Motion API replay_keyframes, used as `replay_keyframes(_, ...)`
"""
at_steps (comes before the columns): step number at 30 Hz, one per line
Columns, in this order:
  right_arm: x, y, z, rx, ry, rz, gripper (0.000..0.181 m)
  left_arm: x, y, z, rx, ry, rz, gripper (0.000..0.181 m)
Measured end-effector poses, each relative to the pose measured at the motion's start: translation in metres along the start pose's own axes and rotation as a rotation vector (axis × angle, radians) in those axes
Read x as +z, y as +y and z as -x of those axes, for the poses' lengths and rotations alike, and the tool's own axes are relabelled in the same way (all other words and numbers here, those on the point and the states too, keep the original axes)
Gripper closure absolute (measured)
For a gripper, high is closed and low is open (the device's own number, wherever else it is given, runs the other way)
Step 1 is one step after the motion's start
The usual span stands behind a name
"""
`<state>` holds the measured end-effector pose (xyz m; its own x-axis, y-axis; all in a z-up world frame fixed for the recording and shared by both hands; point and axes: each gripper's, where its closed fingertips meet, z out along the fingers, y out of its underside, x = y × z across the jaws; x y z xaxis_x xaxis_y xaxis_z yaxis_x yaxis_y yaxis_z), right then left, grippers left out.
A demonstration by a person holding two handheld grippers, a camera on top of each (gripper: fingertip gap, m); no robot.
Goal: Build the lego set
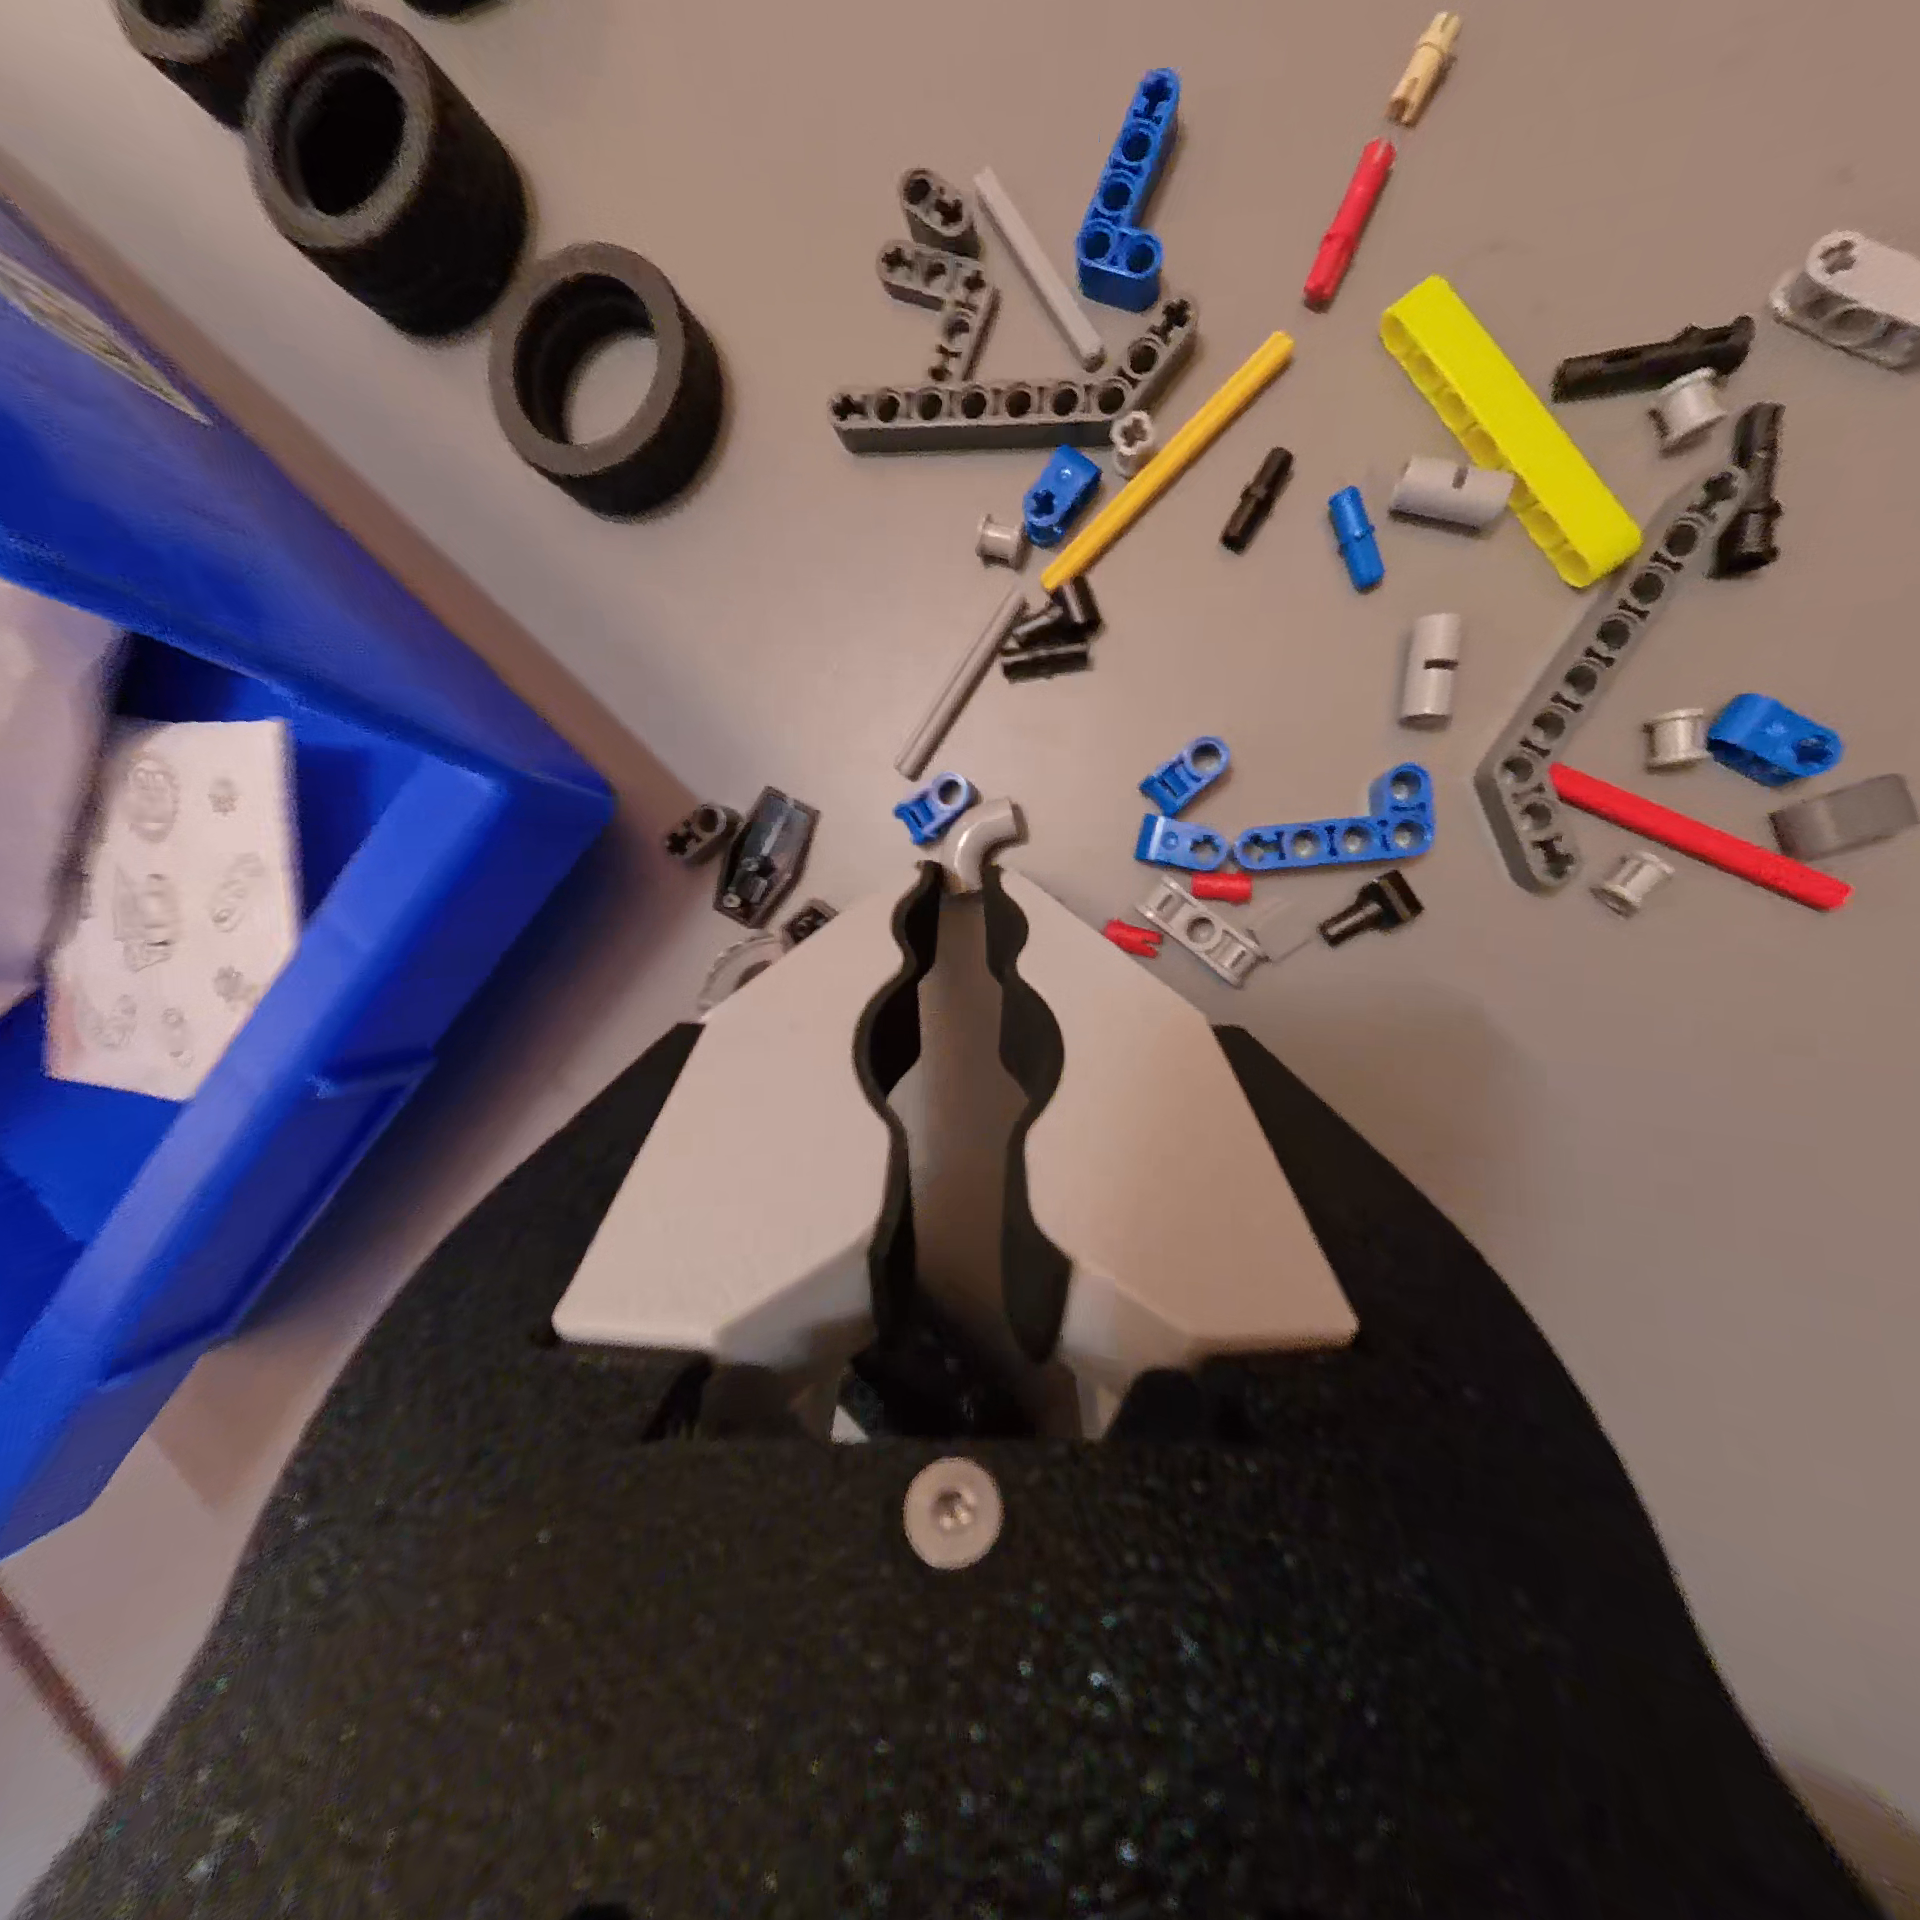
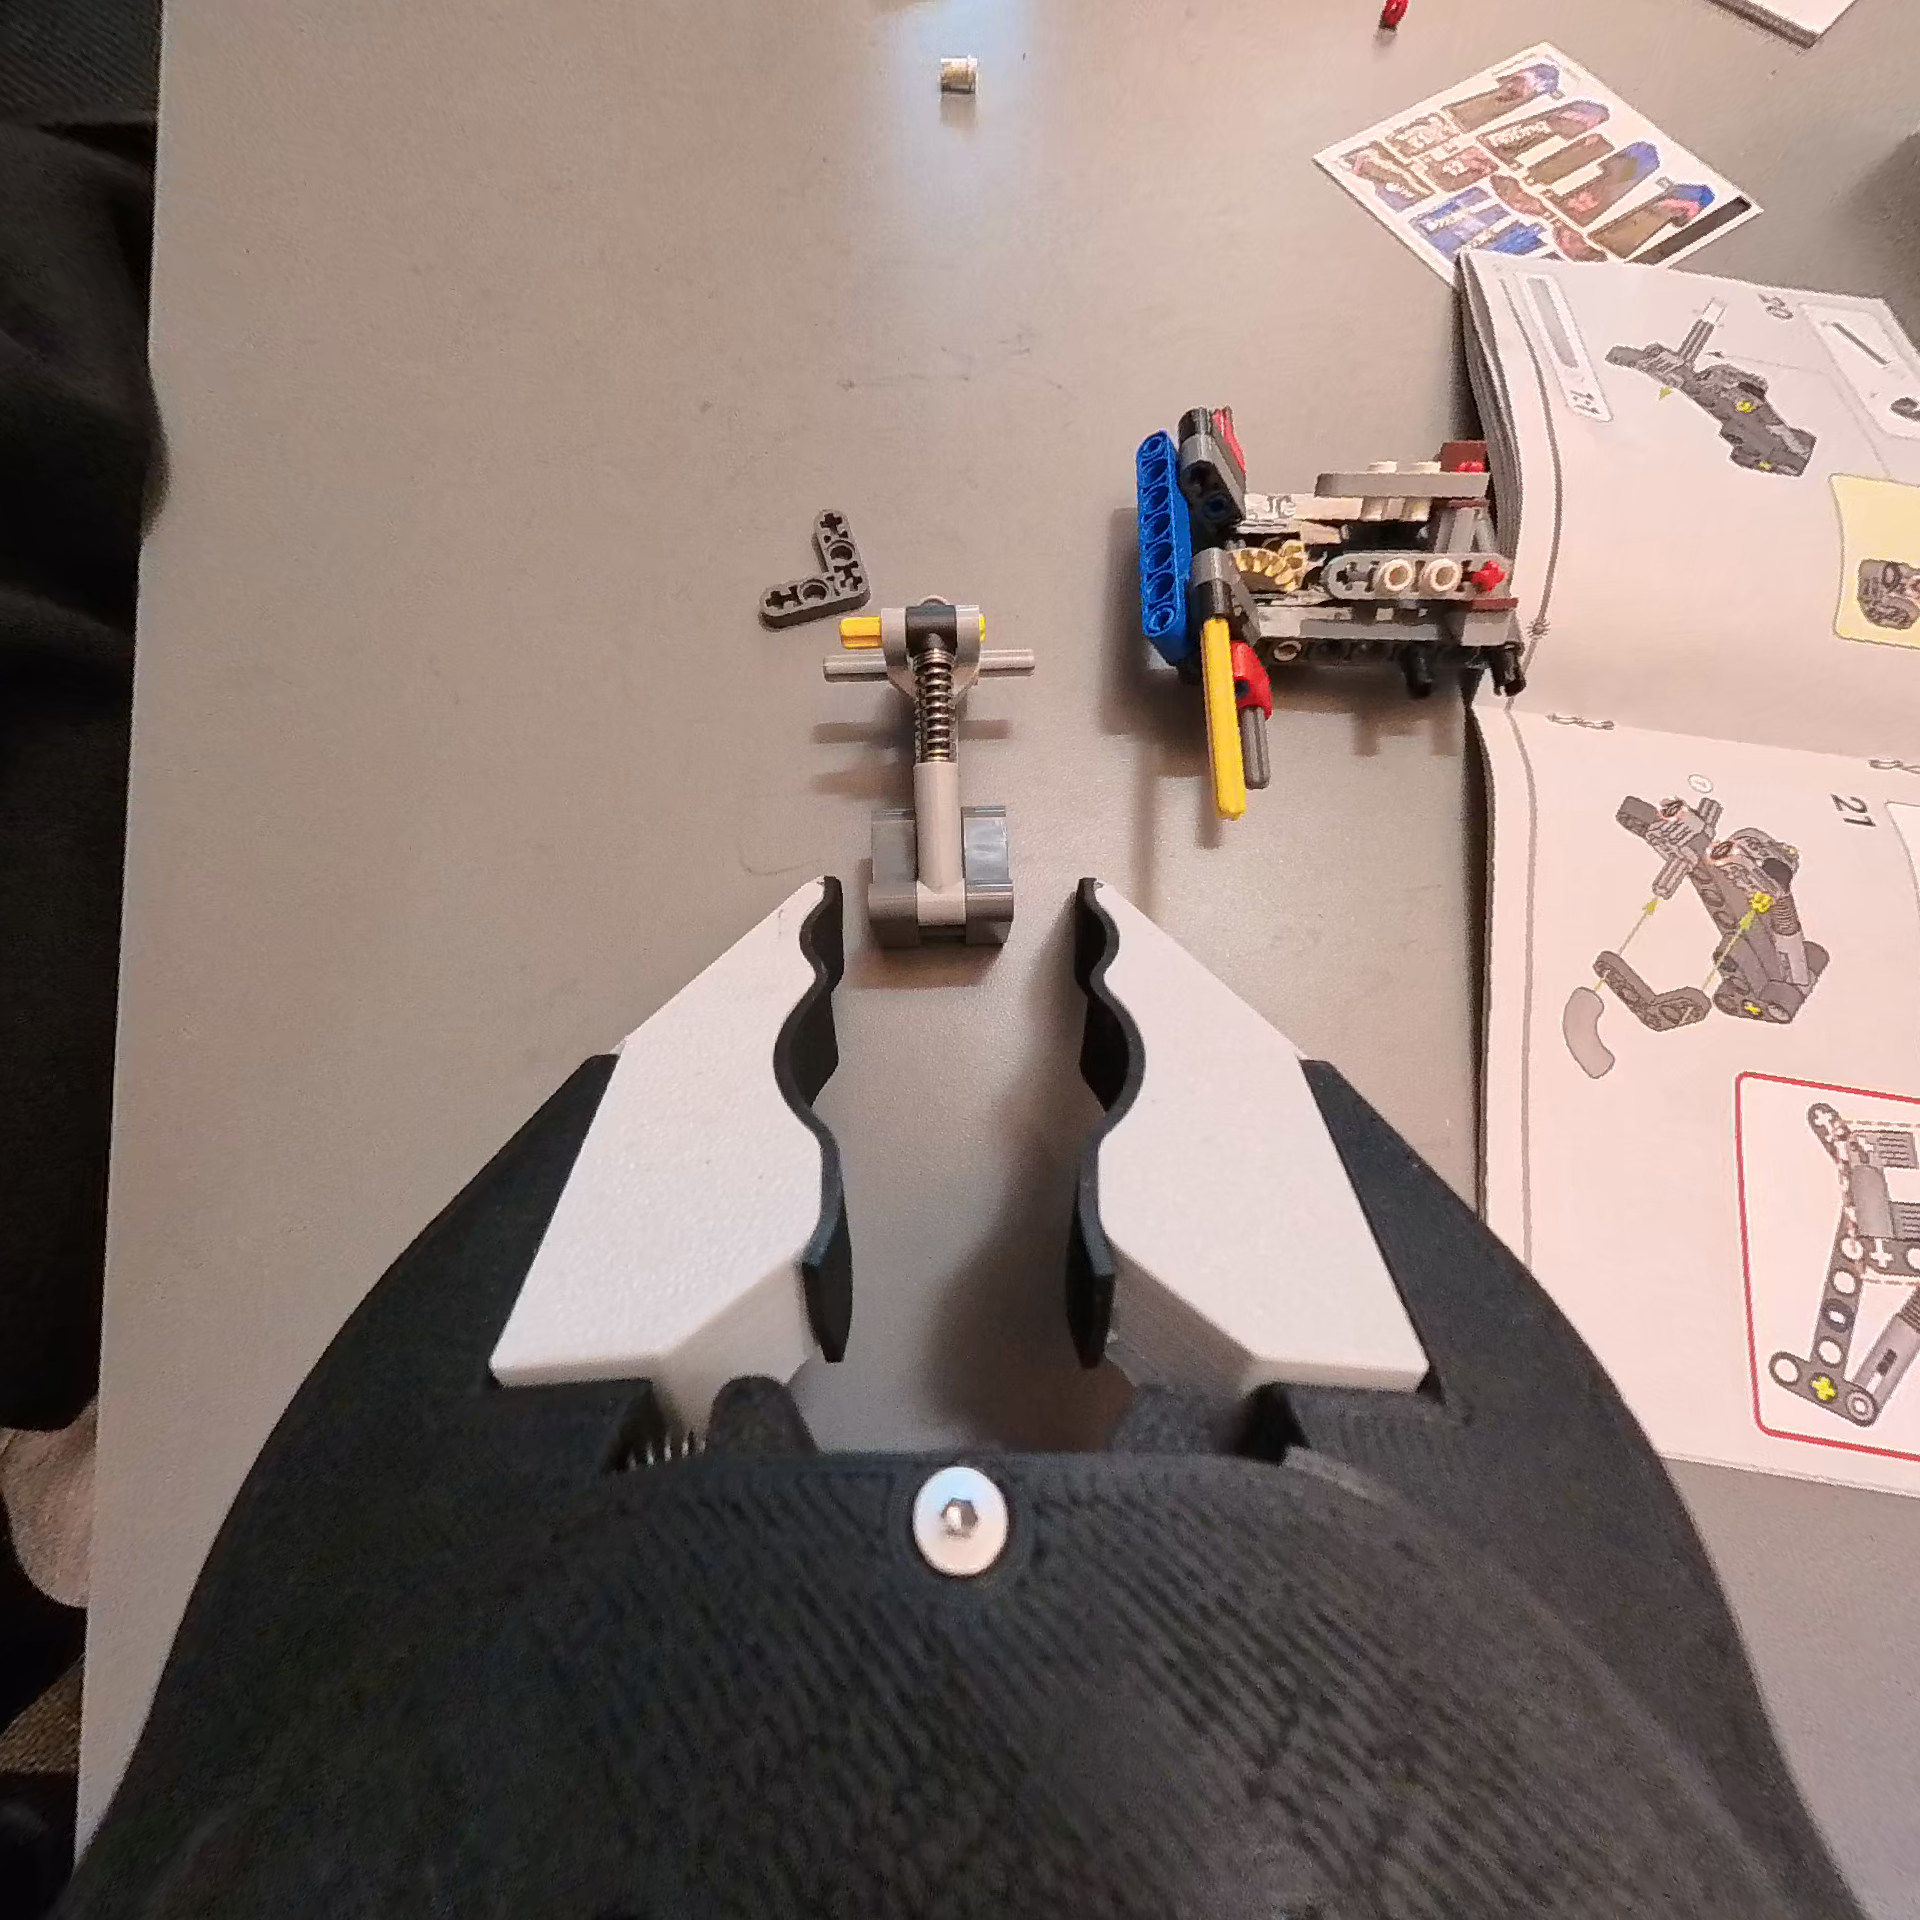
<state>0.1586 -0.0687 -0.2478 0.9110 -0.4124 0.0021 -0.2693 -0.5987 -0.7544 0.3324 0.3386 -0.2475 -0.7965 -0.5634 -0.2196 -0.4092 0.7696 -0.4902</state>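
In the left wrist view my left gripper point(image 1: 964, 881) is shut on a small light-grey curved piece point(image 1: 985, 836), pinched at the fingertips just above the table. Loose Lego Technic parts lie around it, with a small blue connector point(image 1: 933, 807) just to its left. In the right wrist view my right gripper point(image 2: 954, 891) is open and empty. A grey shock-absorber subassembly point(image 2: 935, 748) with a spring and a yellow pin lies just ahead, its base between the fingertips. A partly built chassis point(image 2: 1340, 571) with a blue beam lies to the right.
A blue bin point(image 1: 312, 831) holding a sheet stands at the left, with black tyres point(image 1: 608, 379) behind it. A yellow beam point(image 1: 1507, 426) and grey angled beams point(image 1: 1590, 675) lie scattered. An open instruction booklet point(image 2: 1683, 883), a sticker sheet point(image 2: 1538, 166) and a dark L-shaped piece point(image 2: 821, 571) lie near the subassembly. The gap from one gripper's tips to the other's is roughly 45 cm.
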Motion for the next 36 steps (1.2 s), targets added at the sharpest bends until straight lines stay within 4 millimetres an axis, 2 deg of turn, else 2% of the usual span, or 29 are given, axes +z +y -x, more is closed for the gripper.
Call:
replay_keyframes(2, 0.0, 0.0, 0.0, 0.0, 0.0, 0.0, 0.138, -0.011, -0.017, -0.002, 0.014, -0.043, -0.049, 0.176)
replay_keyframes(5, 0.0, 0.0, 0.0, 0.001, 0.0, 0.0, 0.138, -0.033, -0.063, -0.03, 0.122, -0.063, -0.162, 0.176)
replay_keyframes(8, 0.0, 0.0, 0.0, 0.003, 0.001, 0.0, 0.138, -0.04, -0.11, -0.087, 0.294, -0.011, -0.248, 0.176)
replay_keyframes(12, 0.0, 0.0, 0.0, 0.002, 0.003, 0.0, 0.139, -0.03, -0.161, -0.191, 0.444, 0.192, -0.392, 0.176)
replay_keyframes(15, 0.0, 0.0, 0.0, 0.0, 0.004, 0.0, 0.139, -0.014, -0.174, -0.257, 0.543, 0.337, -0.424, 0.176)
replay_keyframes(18, 0.0, 0.0, 0.0, -0.003, 0.002, 0.0, 0.14, 0.001, -0.173, -0.289, 0.625, 0.397, -0.392, 0.176)
replay_keyframes(22, 0.0, 0.0, 0.001, -0.002, -0.001, -0.001, 0.142, 0.006, -0.172, -0.309, 0.645, 0.468, -0.382, 0.176)
replay_keyframes(36, 0.0, 0.0, 0.001, -0.01, -0.007, -0.001, 0.152, 0.017, -0.165, -0.315, 0.657, 0.457, -0.343, 0.176)
